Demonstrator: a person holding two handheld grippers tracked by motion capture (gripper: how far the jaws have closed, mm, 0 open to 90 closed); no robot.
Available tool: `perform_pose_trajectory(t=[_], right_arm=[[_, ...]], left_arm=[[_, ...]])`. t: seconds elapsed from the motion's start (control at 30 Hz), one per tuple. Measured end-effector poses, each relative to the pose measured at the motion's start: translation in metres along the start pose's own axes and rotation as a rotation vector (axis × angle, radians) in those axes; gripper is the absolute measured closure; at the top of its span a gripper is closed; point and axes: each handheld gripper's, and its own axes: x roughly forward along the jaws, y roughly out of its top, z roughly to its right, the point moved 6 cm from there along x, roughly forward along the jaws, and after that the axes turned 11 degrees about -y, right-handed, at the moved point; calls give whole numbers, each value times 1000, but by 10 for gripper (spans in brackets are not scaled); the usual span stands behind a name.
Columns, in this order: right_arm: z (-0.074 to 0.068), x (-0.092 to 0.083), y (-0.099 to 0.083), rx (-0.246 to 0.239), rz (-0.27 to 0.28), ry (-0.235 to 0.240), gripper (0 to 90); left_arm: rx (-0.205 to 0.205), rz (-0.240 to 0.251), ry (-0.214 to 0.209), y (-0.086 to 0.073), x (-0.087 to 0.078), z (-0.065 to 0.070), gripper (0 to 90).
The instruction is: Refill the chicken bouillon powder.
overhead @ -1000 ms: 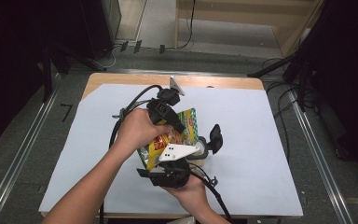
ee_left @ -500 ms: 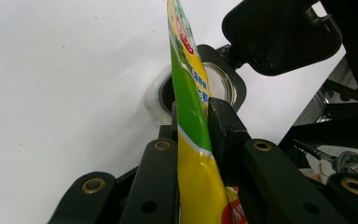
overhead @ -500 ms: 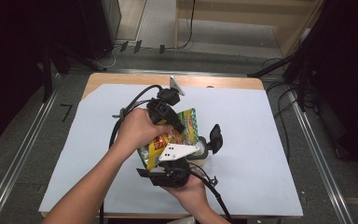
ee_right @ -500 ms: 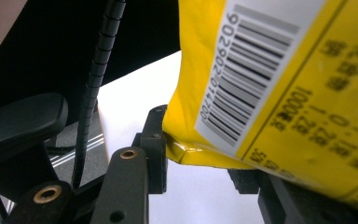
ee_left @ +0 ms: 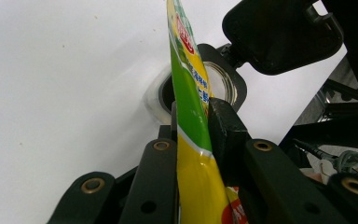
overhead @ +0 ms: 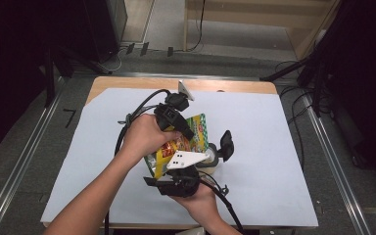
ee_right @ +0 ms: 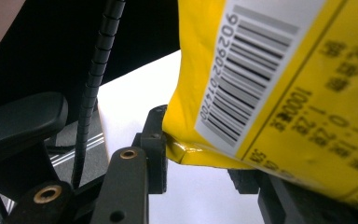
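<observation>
1. The yellow-green packet (overhead: 183,142) is hanging mid-frame over the bench (overhead: 284,147), just above the open jar (overhead: 214,157); both hands are equally near.
2. The left gripper (overhead: 188,132) fingers are clamping its upper part.
3. The right gripper (overhead: 203,161) fingers are pinching its bottom corner.
4. The left gripper view is showing the jar mouth (ee_left: 221,84) beyond the packet's edge.

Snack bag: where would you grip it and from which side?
Grip the snack bag by its flat sealed edges, coming in edge-on so the jaws close across the thin film. It is a flat pouch, thin at the seams. The left gripper already pinches one edge this way; the right gripper has the barcode end between its jaws, coming from the opposite side.
</observation>
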Motion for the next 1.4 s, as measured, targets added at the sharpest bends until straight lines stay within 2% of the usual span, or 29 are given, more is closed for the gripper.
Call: perform_pose_trajectory(t=[1.4], right_arm=[[3,-1,1,9,-10,1,650]], left_arm=[[-5,-3,-12,4,1,-1,813]])
